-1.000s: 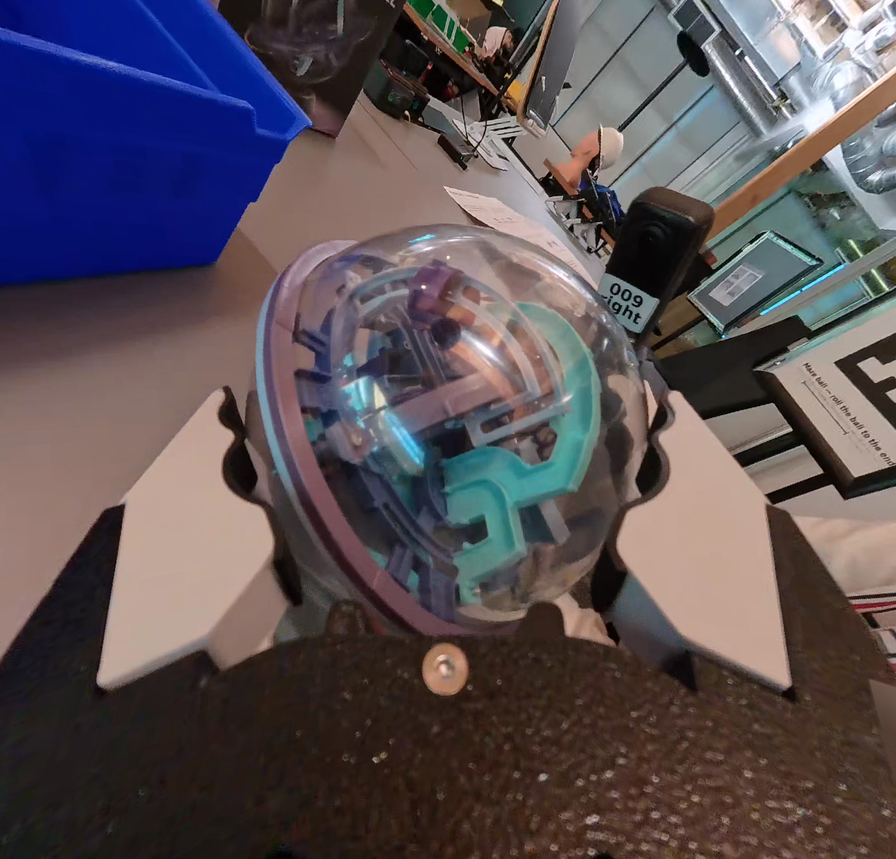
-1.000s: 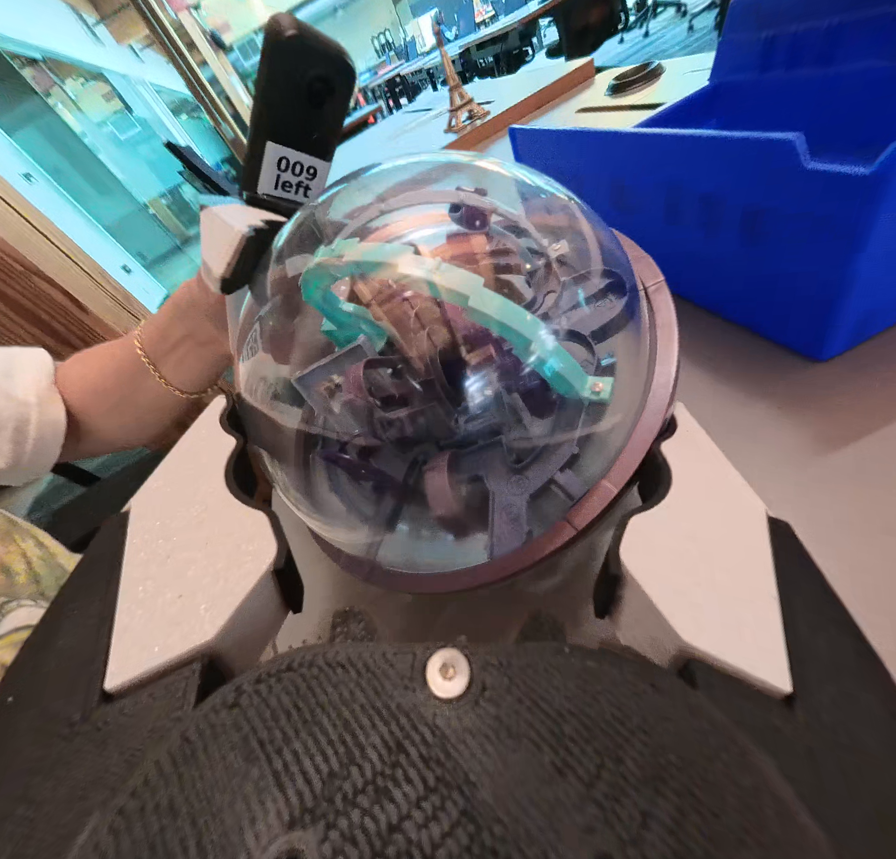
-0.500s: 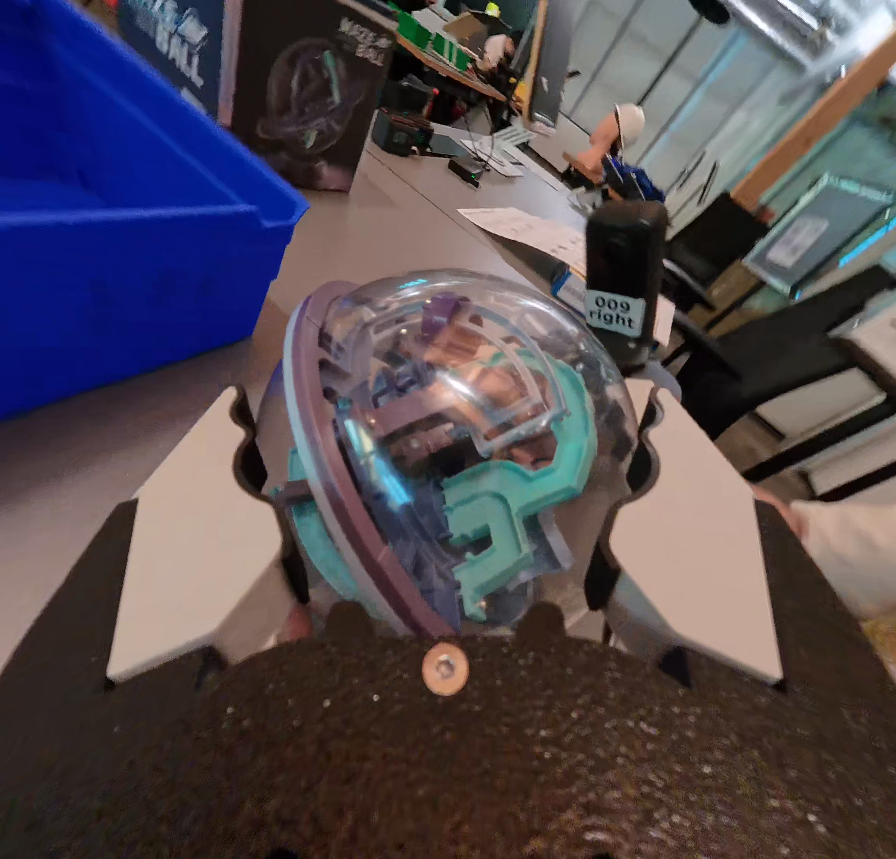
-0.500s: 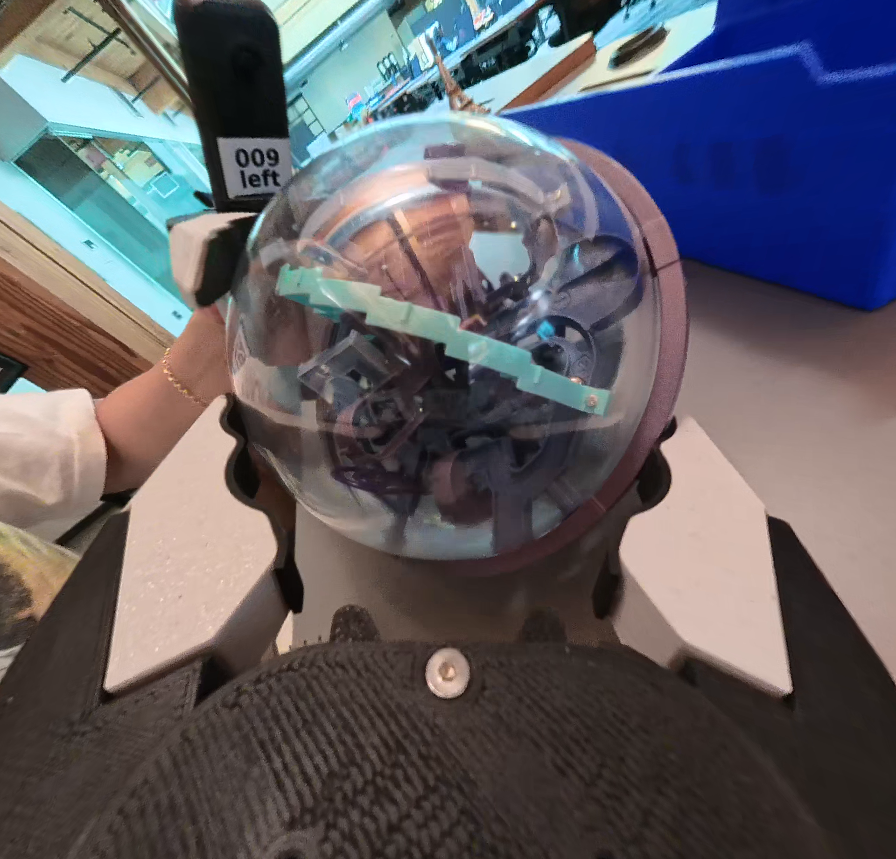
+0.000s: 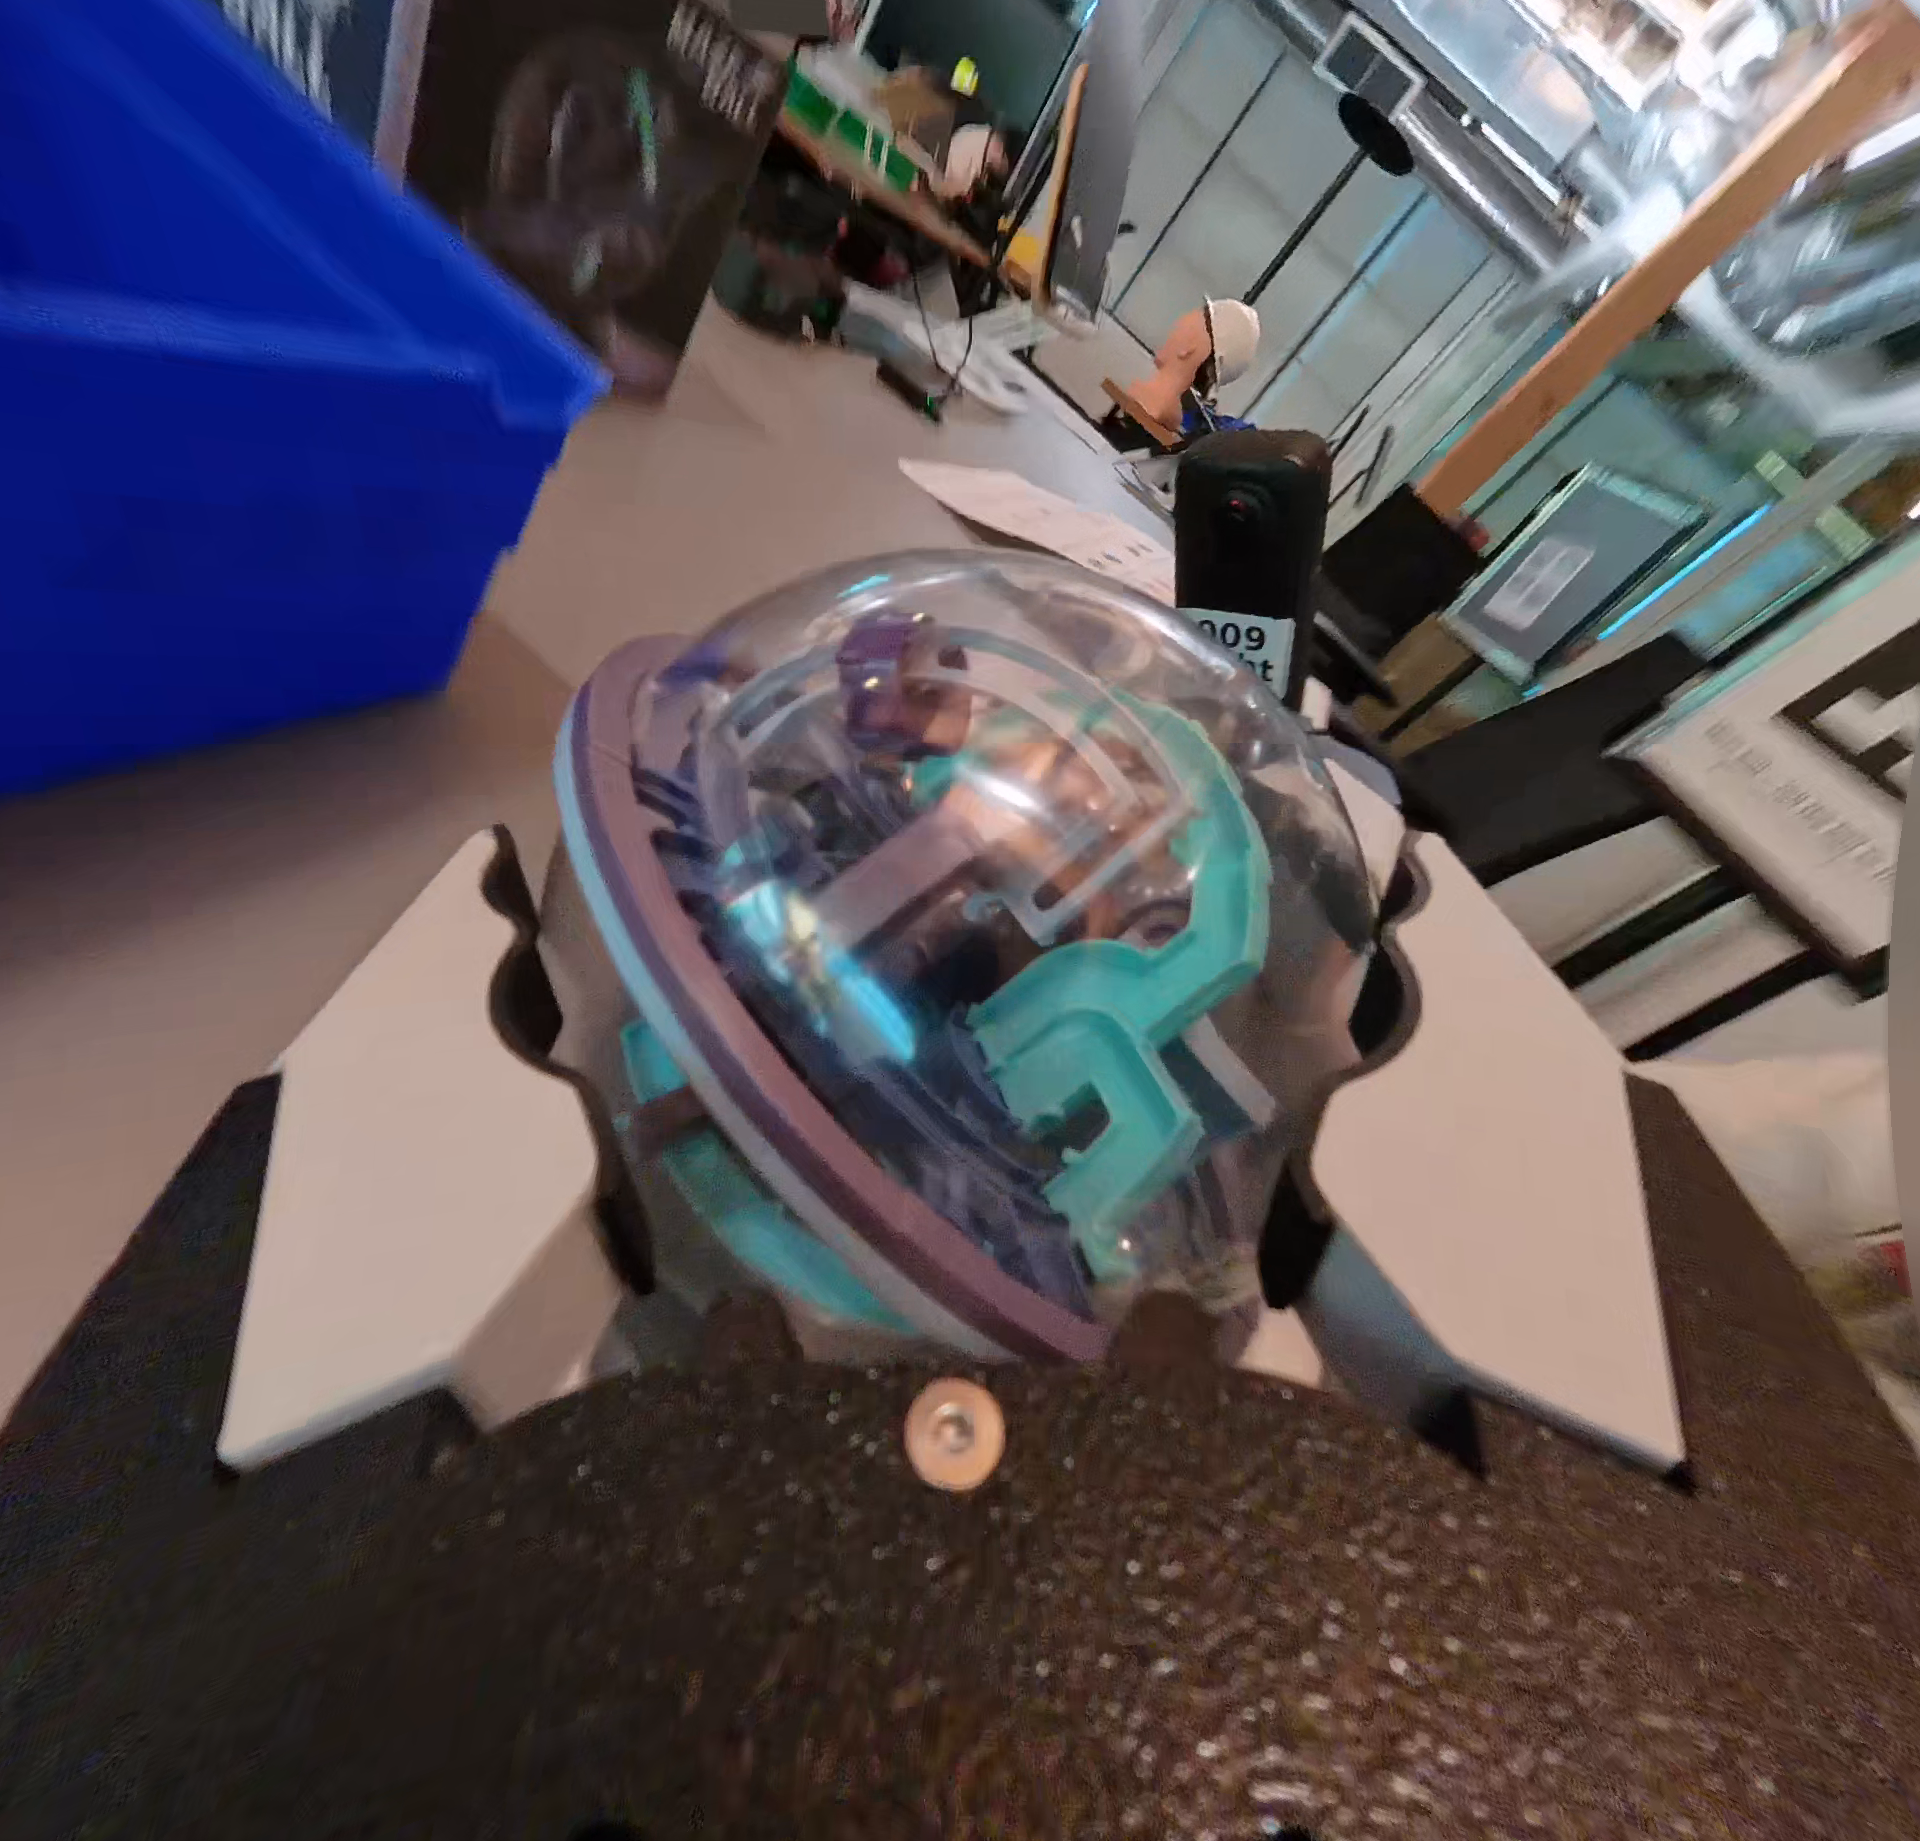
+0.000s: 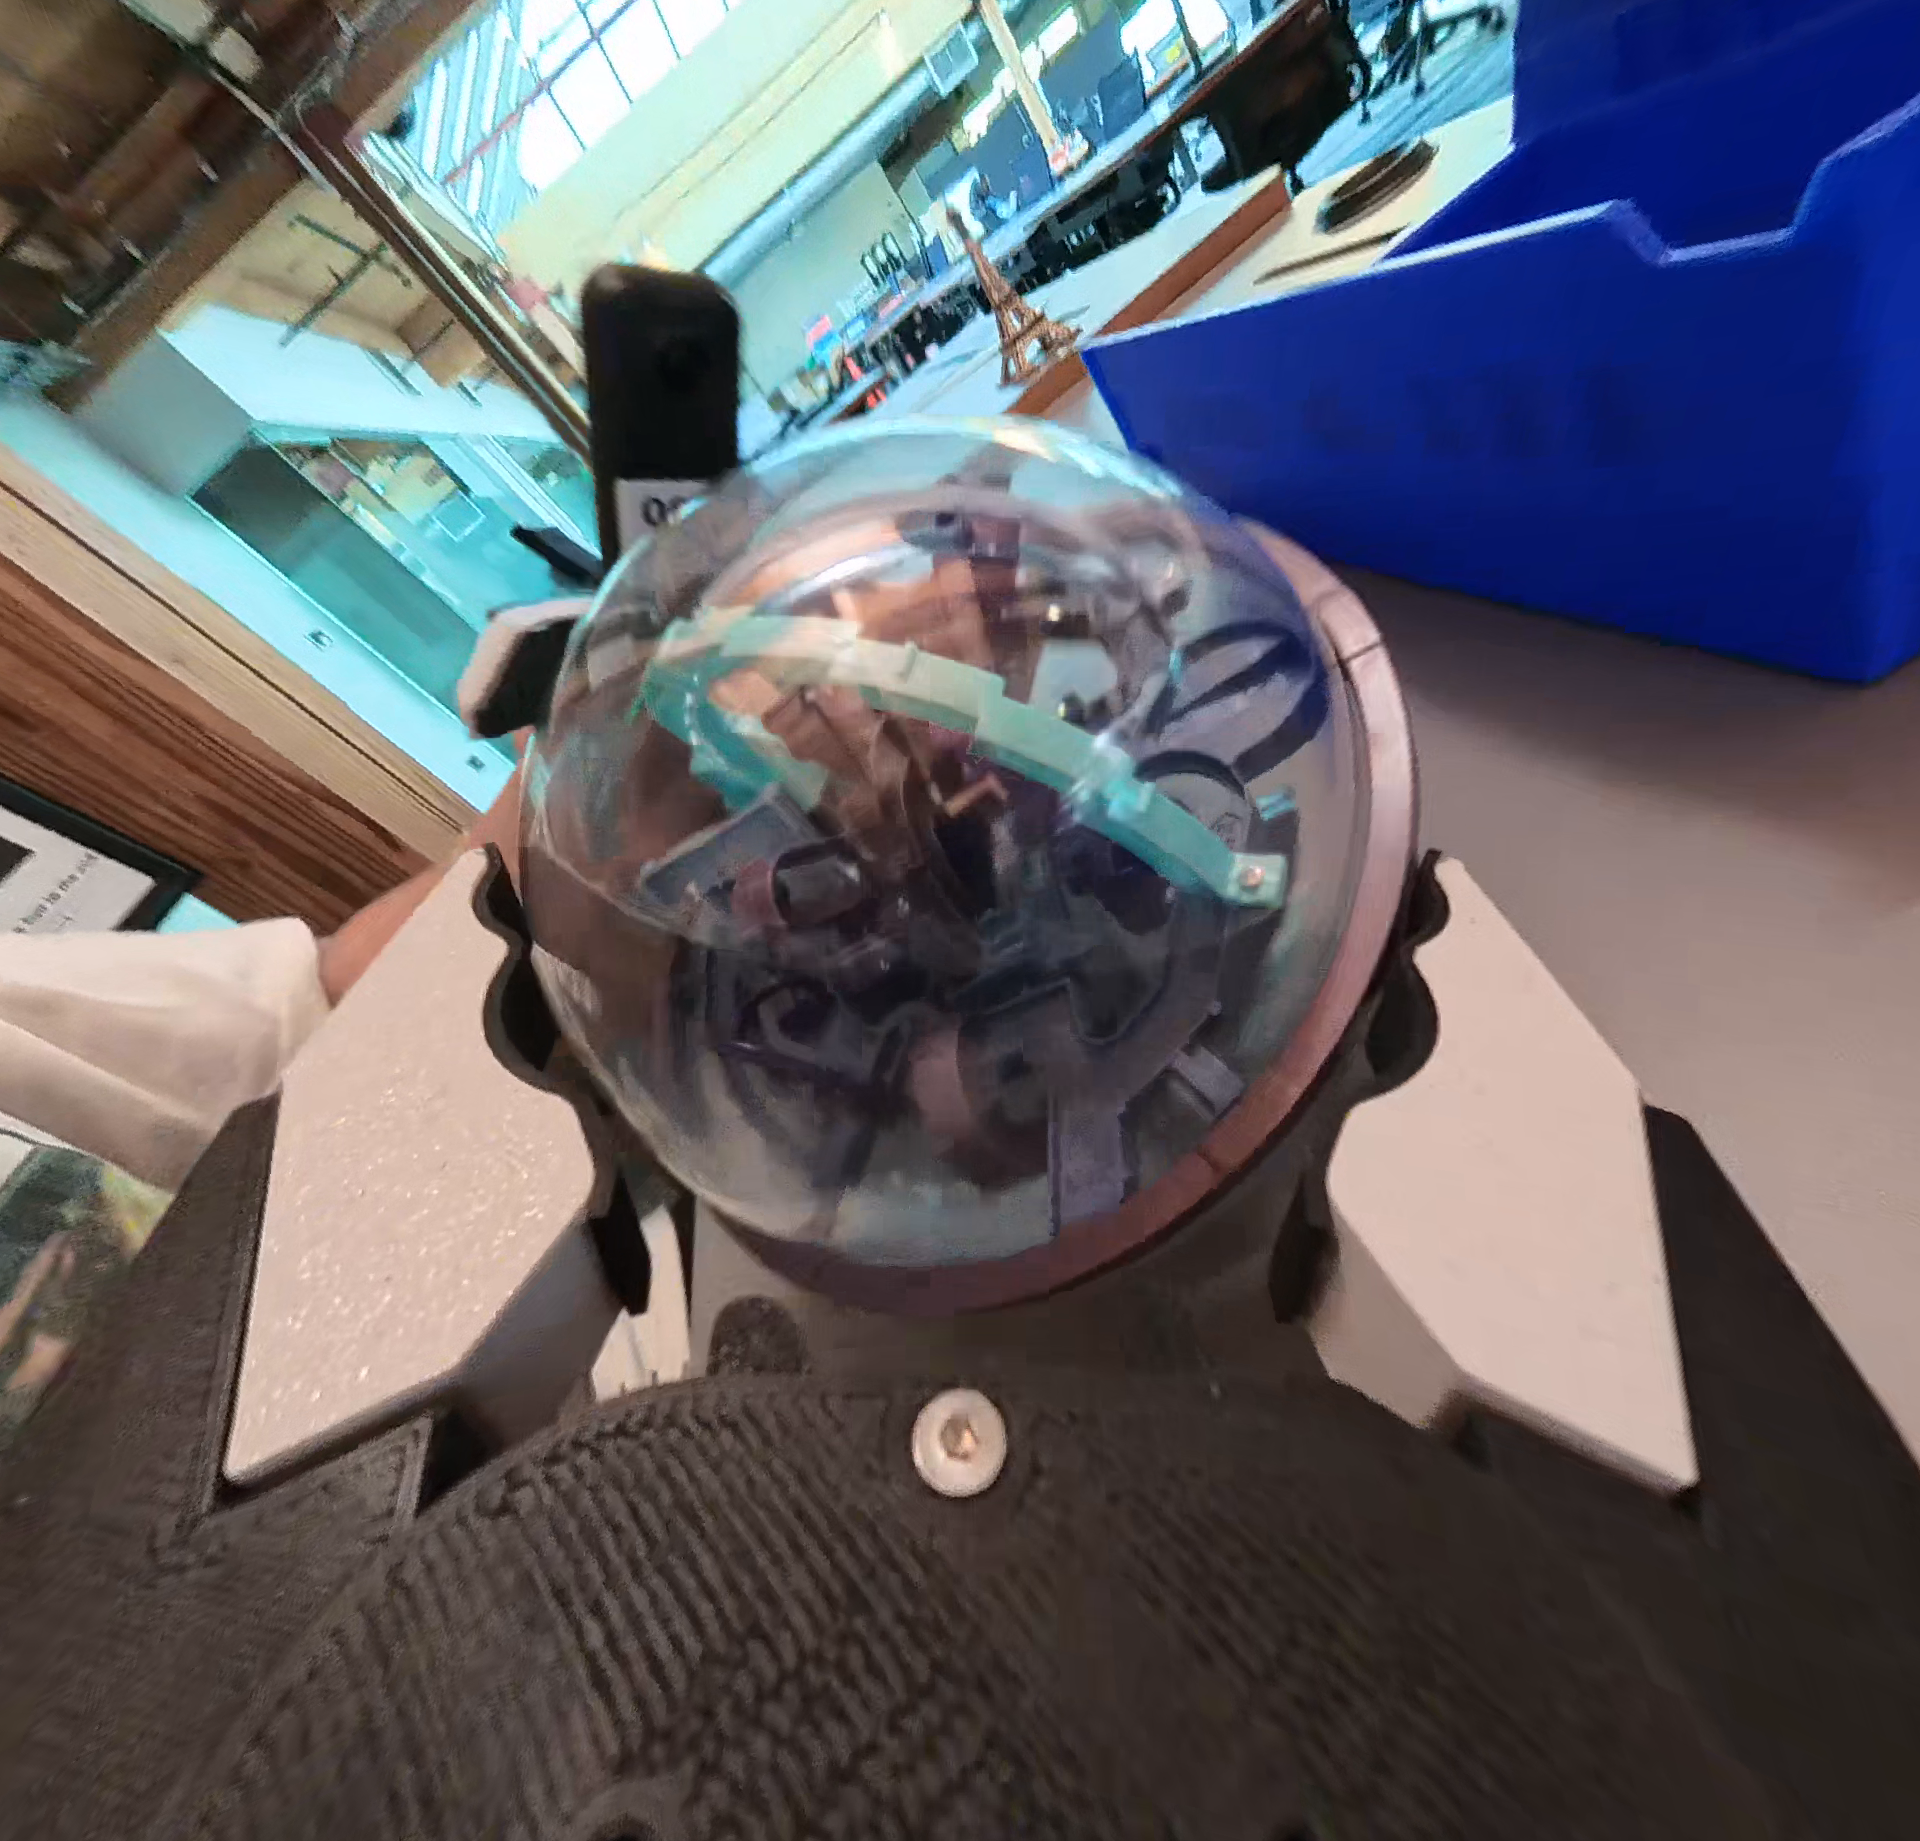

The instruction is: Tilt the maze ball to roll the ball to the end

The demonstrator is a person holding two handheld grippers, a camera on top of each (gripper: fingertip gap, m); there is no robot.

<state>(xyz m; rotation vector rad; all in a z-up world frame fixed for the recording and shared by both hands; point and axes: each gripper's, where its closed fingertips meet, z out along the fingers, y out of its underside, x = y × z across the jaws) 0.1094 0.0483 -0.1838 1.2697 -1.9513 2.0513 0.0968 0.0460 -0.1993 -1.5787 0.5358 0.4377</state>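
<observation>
While tilted above the worktop [image 5: 748, 461], the maze ball [image 5: 935, 918] is gripped by the left claw [image 5: 956, 856] and the right claw [image 6: 961, 887].

left gripper [image 5: 951, 856]: jaws spread wide, clamped against a held sphere from both sides | right gripper [image 6: 961, 861]: likewise spread and clamped, opposite side | white sleeve [image 6: 135, 1033] seen behind

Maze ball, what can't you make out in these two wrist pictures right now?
- Small ball inside the maze ball: not found in either view; motion blur, glare and crowded tracks hide it.
- Underside of the maze ball: hidden in both views by the black gripper bodies.
- Right gripper from the left wrist view: only its camera shows past the dome.
- Blue bin: contents hidden by its wall; cut by the edge.
</observation>
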